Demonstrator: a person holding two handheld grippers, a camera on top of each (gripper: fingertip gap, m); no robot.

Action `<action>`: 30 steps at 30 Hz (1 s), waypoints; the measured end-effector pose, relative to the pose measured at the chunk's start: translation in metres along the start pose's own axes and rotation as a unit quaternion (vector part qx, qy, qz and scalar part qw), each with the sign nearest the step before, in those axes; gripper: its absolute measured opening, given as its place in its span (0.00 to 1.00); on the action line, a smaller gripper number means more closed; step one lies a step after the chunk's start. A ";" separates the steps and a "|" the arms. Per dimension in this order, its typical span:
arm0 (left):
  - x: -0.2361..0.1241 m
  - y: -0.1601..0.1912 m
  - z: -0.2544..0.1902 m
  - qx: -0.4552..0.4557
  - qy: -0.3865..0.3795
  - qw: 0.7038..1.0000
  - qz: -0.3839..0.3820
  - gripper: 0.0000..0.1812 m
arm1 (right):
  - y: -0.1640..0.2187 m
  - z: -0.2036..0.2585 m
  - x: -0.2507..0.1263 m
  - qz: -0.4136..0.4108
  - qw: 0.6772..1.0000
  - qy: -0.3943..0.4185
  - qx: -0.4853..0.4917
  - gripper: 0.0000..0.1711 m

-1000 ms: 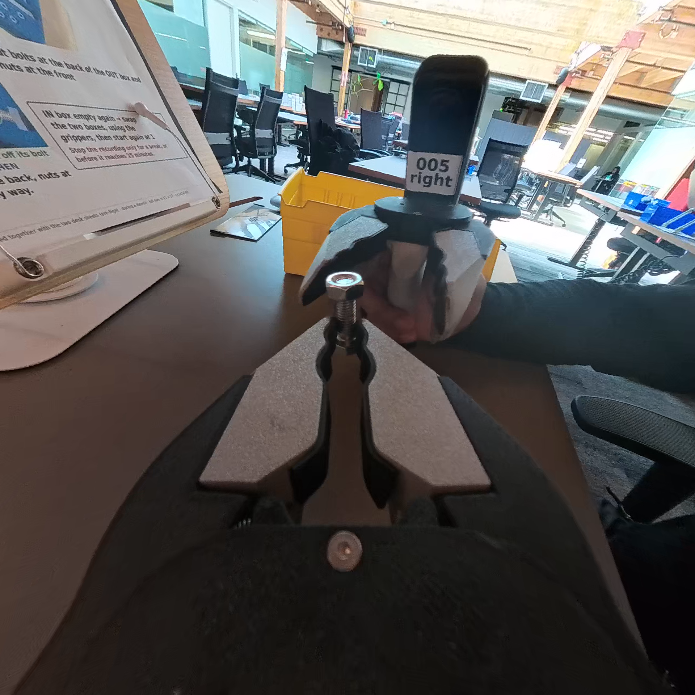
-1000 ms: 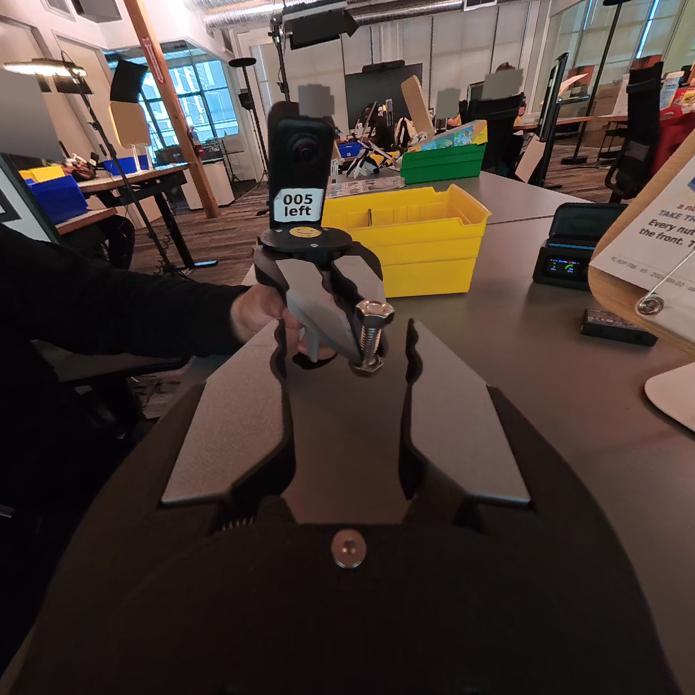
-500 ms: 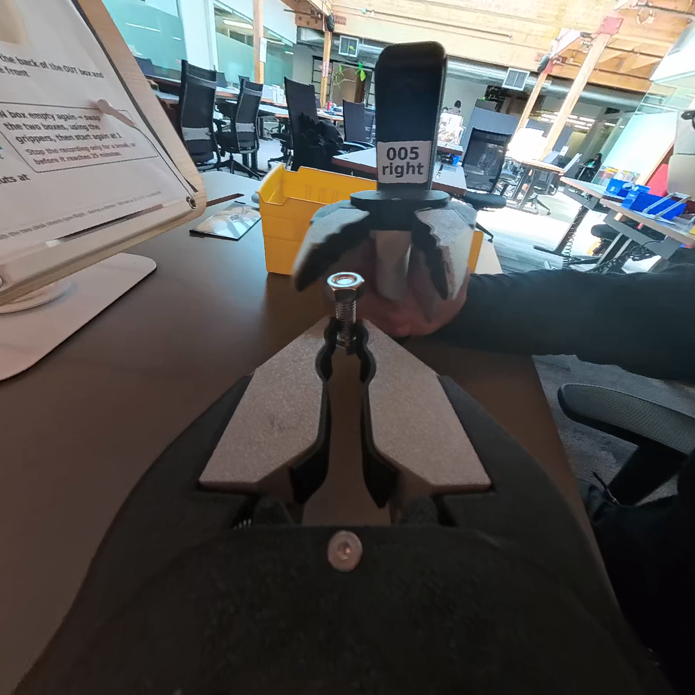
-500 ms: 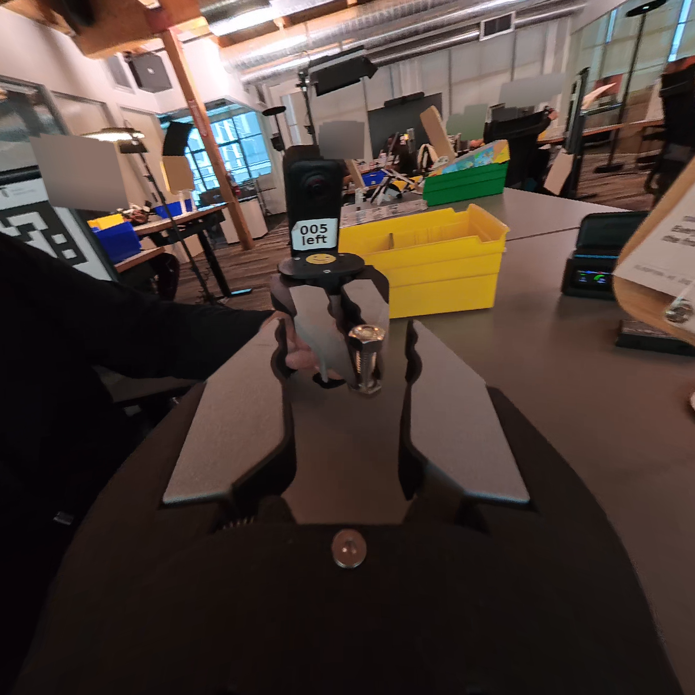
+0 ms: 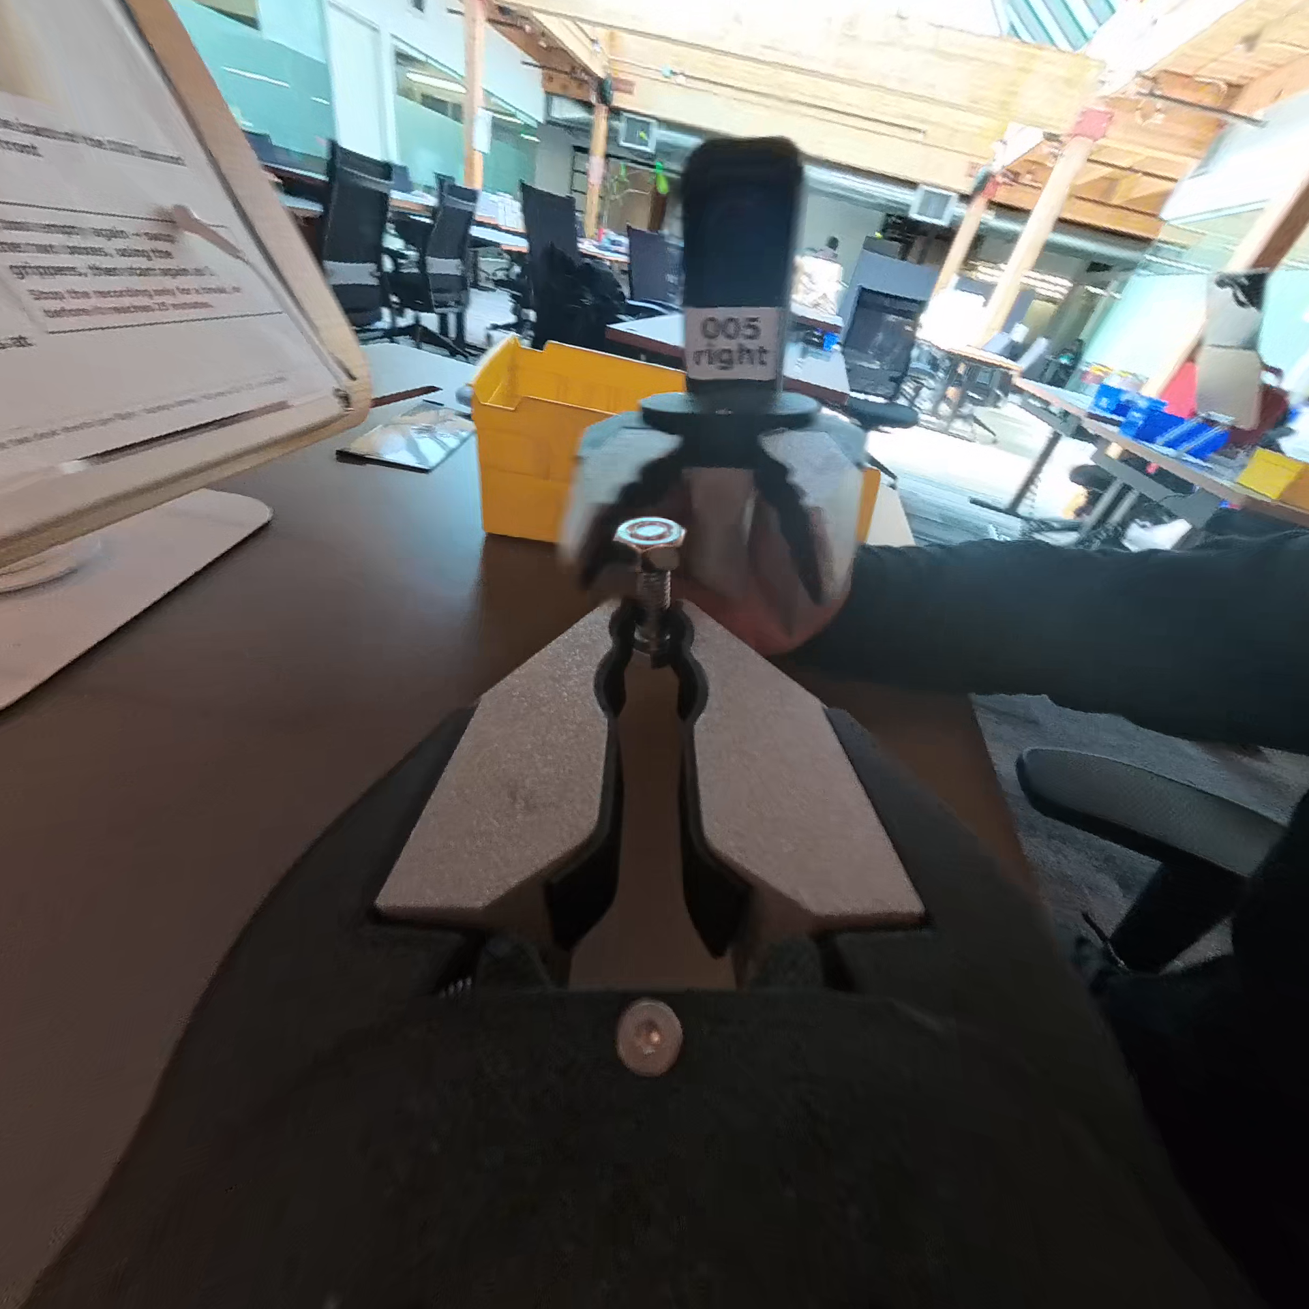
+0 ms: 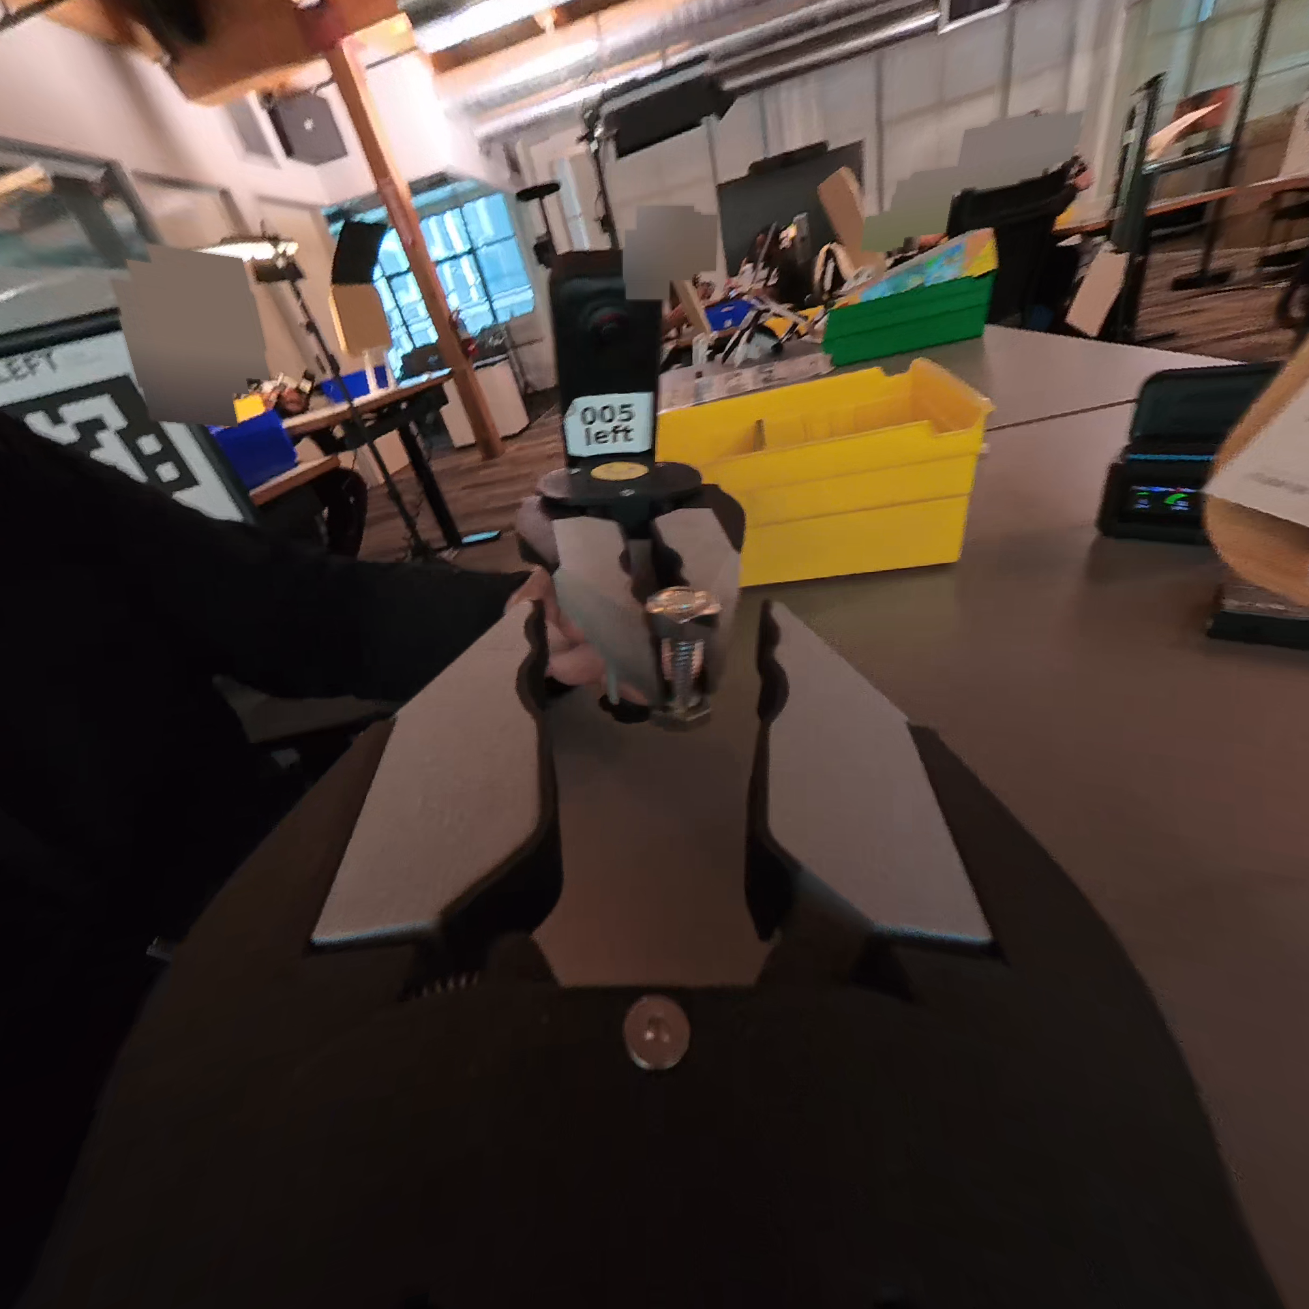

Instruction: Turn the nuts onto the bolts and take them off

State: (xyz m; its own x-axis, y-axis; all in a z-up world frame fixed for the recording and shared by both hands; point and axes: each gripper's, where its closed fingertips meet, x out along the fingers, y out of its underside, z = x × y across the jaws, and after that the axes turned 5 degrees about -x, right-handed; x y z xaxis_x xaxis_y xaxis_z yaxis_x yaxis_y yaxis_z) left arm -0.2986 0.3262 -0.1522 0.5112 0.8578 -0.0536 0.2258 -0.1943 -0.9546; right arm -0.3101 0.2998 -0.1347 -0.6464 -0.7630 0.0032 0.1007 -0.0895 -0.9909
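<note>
Silver steel shows on one bolt, standing upright with its six-sided head on top, and the left gripper pinches it low on the threaded stem, both fingers pressed in against it. From the right wrist view a nut sits at the bottom of that stem, under the pinching fingers; so one bolt and one nut, held above the table. The right gripper faces the bolt with its two fingers spread wide, and the bolt stands in the gap at their tips, touching neither as far as the blur lets me judge.

Two grippers are in view, each held by a hand in a dark sleeve. Each carries a black camera post with a white label; there is print on both, as there is on the sheet clipped to a wooden stand left of the bolt in the left wrist view. A square-patterned black and white marker board stands far left of the bolt in the right wrist view.

Behind the bolt sits one yellow bin, and beyond that a green bin. Right of the yellow bin is a small black device with a lit screen. The table is smooth dark brown. Around it is an open office with wooden beams, black chairs, more desks and large windows.
</note>
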 end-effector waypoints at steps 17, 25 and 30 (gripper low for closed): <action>-0.013 -0.009 0.029 -0.044 -0.058 0.997 -0.038 0.04 | -0.006 -0.003 -0.005 -0.014 1.000 0.012 -0.010 0.32; -0.011 -0.009 0.021 -0.053 -0.022 0.998 -0.037 0.05 | -0.002 -0.021 -0.009 -0.016 0.998 0.054 0.005 0.23; -0.001 -0.003 0.005 -0.047 0.014 0.999 -0.023 0.05 | 0.005 -0.018 -0.003 0.004 0.999 0.053 0.000 0.22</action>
State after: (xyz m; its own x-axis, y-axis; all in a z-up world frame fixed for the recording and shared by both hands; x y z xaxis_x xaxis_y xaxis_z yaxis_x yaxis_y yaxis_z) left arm -0.3039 0.3279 -0.1511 0.5219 0.8530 -0.0004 0.3265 -0.2002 -0.9238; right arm -0.3216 0.3128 -0.1422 -0.7214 -0.6922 -0.0194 0.1060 -0.0828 -0.9909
